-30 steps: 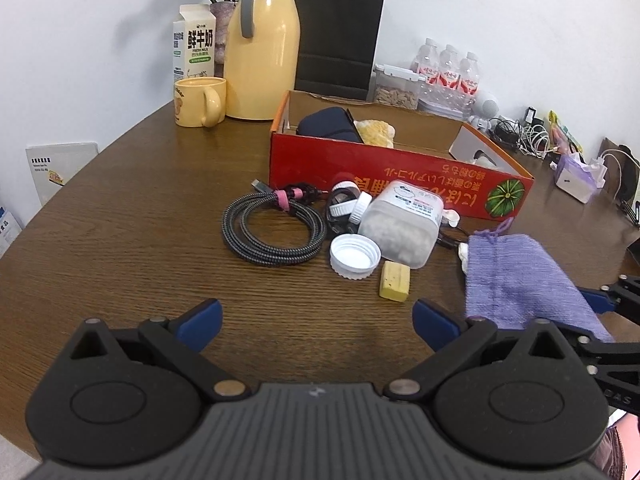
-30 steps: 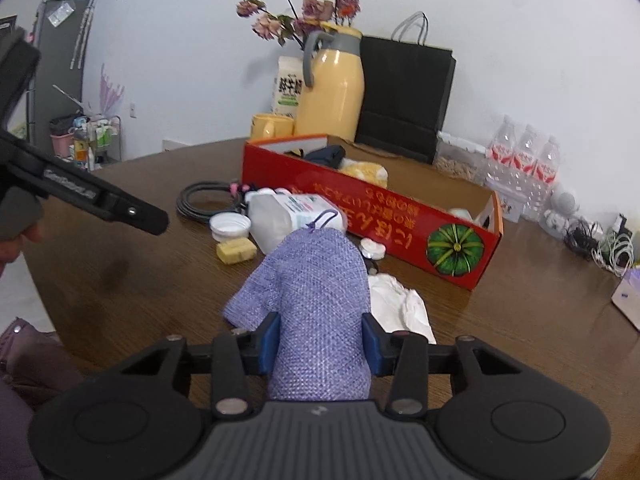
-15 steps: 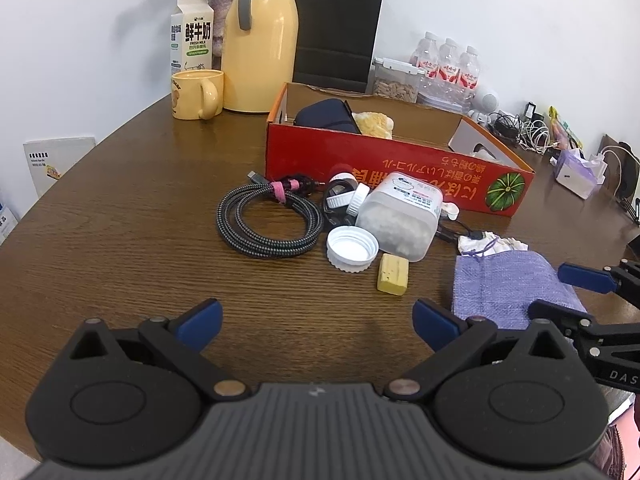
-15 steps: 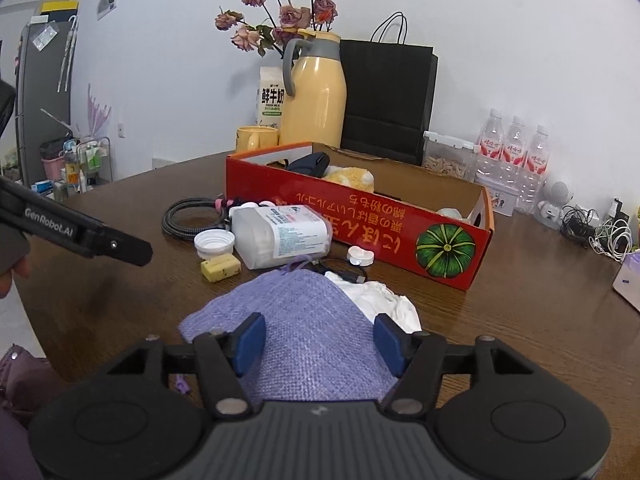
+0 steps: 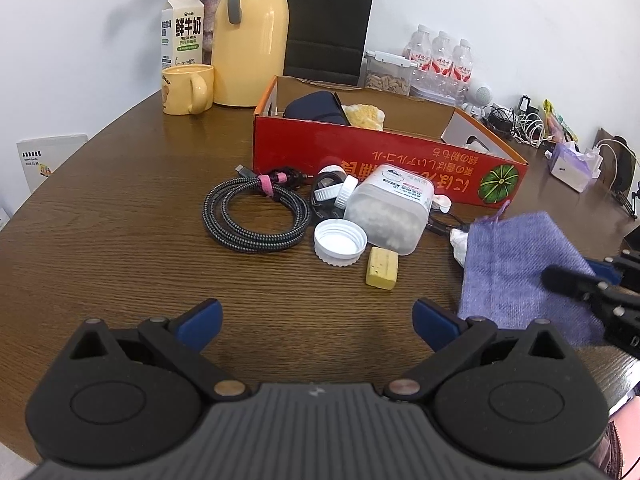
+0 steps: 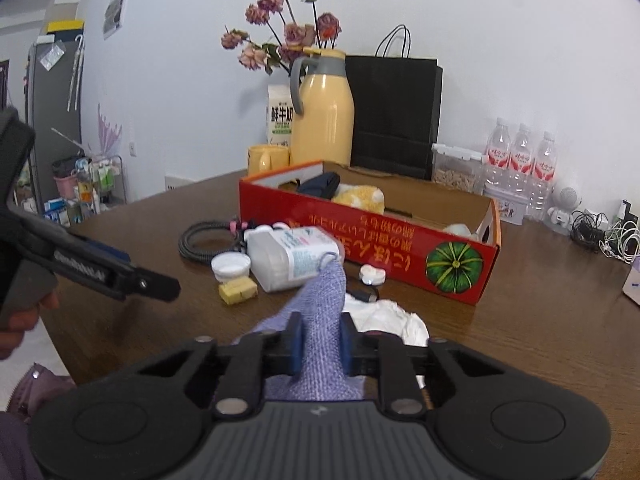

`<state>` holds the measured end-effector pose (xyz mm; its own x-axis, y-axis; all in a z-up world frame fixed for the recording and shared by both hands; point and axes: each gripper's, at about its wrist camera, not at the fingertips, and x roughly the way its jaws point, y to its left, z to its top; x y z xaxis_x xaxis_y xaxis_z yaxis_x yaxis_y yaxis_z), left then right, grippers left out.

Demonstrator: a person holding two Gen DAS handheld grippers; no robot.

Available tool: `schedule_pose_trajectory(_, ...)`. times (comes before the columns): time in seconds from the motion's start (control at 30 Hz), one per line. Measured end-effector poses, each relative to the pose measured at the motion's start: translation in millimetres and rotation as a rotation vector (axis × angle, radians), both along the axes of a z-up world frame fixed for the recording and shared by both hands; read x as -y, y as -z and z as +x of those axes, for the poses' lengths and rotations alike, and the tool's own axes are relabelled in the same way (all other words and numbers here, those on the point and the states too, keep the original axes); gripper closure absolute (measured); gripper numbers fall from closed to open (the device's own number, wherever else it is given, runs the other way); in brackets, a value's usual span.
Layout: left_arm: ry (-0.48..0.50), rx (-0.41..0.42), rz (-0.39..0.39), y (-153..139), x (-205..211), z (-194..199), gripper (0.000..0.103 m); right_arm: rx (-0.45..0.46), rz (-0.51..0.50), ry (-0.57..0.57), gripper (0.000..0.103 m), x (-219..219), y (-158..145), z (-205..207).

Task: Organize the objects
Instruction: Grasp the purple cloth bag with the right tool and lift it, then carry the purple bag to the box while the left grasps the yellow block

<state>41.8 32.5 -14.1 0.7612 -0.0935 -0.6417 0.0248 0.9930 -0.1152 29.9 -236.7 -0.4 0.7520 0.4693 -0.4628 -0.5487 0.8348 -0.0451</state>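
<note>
My right gripper is shut on a purple cloth pouch and holds it raised off the table; the pouch also shows at the right of the left wrist view. My left gripper is open and empty above bare wood. Ahead of it lie a coiled braided cable, a white lid, a yellow block and a tipped plastic jar. The red cardboard box behind them holds a dark pouch and a yellow item.
A yellow mug, milk carton, yellow thermos jug and black paper bag stand at the back. Water bottles and tangled cables lie at the back right. White crumpled cloth lies by the purple pouch.
My right gripper has shut on the purple pouch and lifted it; half a second ago the fingers were spread over it. The left gripper has stayed open and nearly still.
</note>
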Motion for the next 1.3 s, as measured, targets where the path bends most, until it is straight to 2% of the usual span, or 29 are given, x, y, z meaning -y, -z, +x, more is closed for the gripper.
schedule_pose_trajectory(0.13,0.011,0.002,0.004,-1,4,2,0.0,0.01,0.036,-0.013,0.093,2,-9,-2)
schedule_pose_trajectory(0.5,0.049,0.021,-0.001,2,30,23,0.0,-0.028,0.215,0.002,0.094,16,-29,27)
schedule_pose_trajectory(0.57,0.056,0.024,0.002,5,36,30,0.01,-0.039,0.232,0.018,0.094,17,-27,34)
schedule_pose_trajectory(0.63,0.056,0.018,0.011,9,42,37,0.031,-0.049,0.243,0.028,0.094,19,-24,39)
schedule_pose_trajectory(0.7,0.055,0.007,0.016,13,46,42,0.045,-0.058,0.252,0.033,0.094,21,-21,43)
schedule_pose_trajectory(0.77,0.054,0.003,0.021,17,50,47,0.051,-0.068,0.256,0.034,0.094,21,-18,46)
schedule_pose_trajectory(0.8,0.052,0.011,0.032,17,52,47,0.059,-0.073,0.257,0.034,0.094,21,-17,47)
schedule_pose_trajectory(0.83,0.057,0.012,0.036,17,53,48,0.072,-0.077,0.258,0.033,0.094,21,-16,47)
schedule_pose_trajectory(0.87,0.062,0.013,0.036,17,54,48,0.079,-0.08,0.26,0.031,0.094,21,-15,48)
schedule_pose_trajectory(0.9,0.067,0.016,0.036,17,55,47,0.082,-0.083,0.262,0.029,0.094,22,-14,49)
schedule_pose_trajectory(1.07,0.093,0.033,0.034,14,55,42,0.082,-0.083,0.275,0.027,0.094,23,-13,52)
schedule_pose_trajectory(1.3,0.1,0.107,0.024,-9,53,37,0.082,-0.062,0.303,0.016,0.094,23,-23,56)
